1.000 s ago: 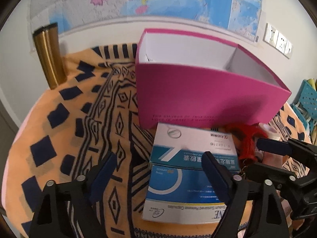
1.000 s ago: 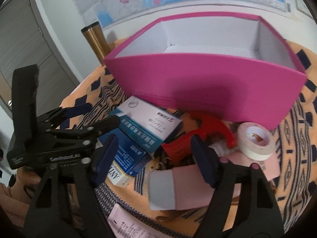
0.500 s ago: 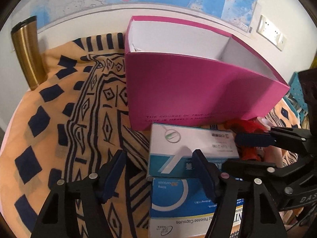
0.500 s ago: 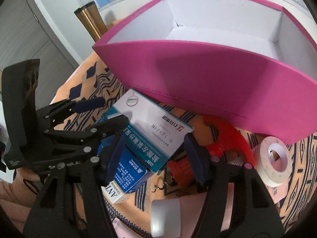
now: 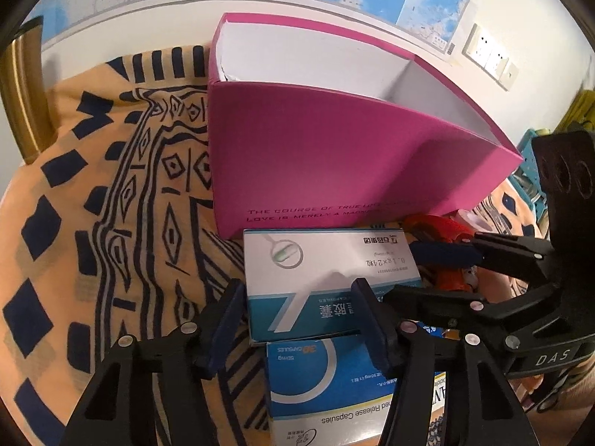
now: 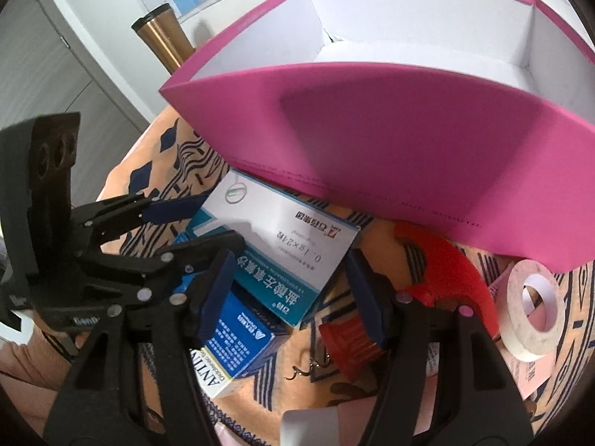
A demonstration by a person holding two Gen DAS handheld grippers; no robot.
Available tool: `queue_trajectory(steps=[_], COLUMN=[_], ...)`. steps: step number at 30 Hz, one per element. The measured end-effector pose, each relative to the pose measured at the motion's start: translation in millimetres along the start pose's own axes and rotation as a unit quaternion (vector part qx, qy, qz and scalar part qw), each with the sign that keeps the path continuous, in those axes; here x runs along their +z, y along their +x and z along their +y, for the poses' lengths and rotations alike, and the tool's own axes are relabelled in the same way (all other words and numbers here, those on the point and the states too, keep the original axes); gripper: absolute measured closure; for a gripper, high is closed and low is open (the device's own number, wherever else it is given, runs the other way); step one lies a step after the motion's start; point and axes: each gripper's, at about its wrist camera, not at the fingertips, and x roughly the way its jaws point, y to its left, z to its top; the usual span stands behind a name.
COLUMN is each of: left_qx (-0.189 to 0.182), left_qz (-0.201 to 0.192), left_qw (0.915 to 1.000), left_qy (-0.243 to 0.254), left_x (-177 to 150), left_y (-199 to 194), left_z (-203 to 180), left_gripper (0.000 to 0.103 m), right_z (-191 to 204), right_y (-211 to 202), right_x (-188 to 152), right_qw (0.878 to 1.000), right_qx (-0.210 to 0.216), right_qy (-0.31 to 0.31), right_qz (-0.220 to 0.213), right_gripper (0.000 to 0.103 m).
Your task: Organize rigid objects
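Note:
A white-and-teal medicine box (image 5: 327,271) (image 6: 286,245) lies on top of a blue capsule box (image 5: 327,371) (image 6: 245,334), just in front of an open pink box (image 5: 334,171) (image 6: 409,141). My left gripper (image 5: 297,316) is closing over the white box. Its left pad is at the box's left side and its right pad is over the box top. My right gripper (image 6: 290,293) is also closing around the same box's near corner, with a gap still showing at its right pad. Each gripper appears in the other's view, the left gripper (image 6: 208,223) and the right gripper (image 5: 405,271).
A red tape dispenser (image 6: 446,267) (image 5: 442,225) and a white tape roll (image 6: 531,308) lie to the right of the boxes, with pink papers (image 6: 528,371) beside them. A gold tumbler (image 5: 22,93) (image 6: 163,41) stands at the far left on the patterned orange cloth (image 5: 111,223).
Both grippers came forward and down onto the white-and-teal box, and their jaws narrowed. The left gripper now has the box's left part between its fingers.

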Motion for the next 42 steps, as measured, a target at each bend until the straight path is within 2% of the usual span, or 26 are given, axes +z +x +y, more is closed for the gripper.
queue_trajectory(steps=[8, 17, 22, 29, 32, 35, 38, 42], left_qx=[-0.008, -0.026, -0.045, -0.023, -0.011, -0.003, 0.001, 0.011], left_qz=[-0.005, -0.039, -0.074, -0.113, -0.114, -0.092, -0.068, -0.06], left_qw=[0.9999, 0.9989, 0.9963, 0.993, 0.9931, 0.9956, 0.9977, 0.998], left_qy=[-0.012, -0.005, 0.005, 0.025, 0.027, 0.016, -0.001, -0.014], left_x=[-2.0, 6.9, 21.1, 58.7, 74.3, 87.4, 91.9, 96.4], left_y=[-13.5, -49.2, -78.0, -95.2, -88.4, -70.9, -55.1, -41.4], left_z=[-6.2, -23.9, -33.8, -41.2, -39.0, -33.1, -25.7, -18.6], left_gripper=[0.045, 0.045, 0.045, 0.045, 0.045, 0.045, 0.044, 0.045], right_z=[0.8, 7.3, 15.3, 13.6, 3.5, -7.0, -16.8, -26.6], right_y=[-20.2, -66.8, -95.7, -114.6, -109.9, -95.7, -80.2, -62.4], right_x=[-1.8, 2.4, 8.7, 37.4, 54.5, 68.6, 76.4, 81.1], right_qw=[0.999, 0.997, 0.992, 0.986, 0.986, 0.988, 0.991, 0.993], right_qx=[0.003, 0.012, 0.006, 0.018, 0.033, 0.033, 0.03, 0.037], right_qy=[-0.005, -0.026, -0.045, -0.051, -0.034, -0.021, -0.008, 0.011], right_qz=[-0.034, -0.078, -0.115, -0.157, -0.159, -0.148, -0.132, -0.111], right_gripper=[0.045, 0.045, 0.045, 0.045, 0.045, 0.045, 0.045, 0.045])
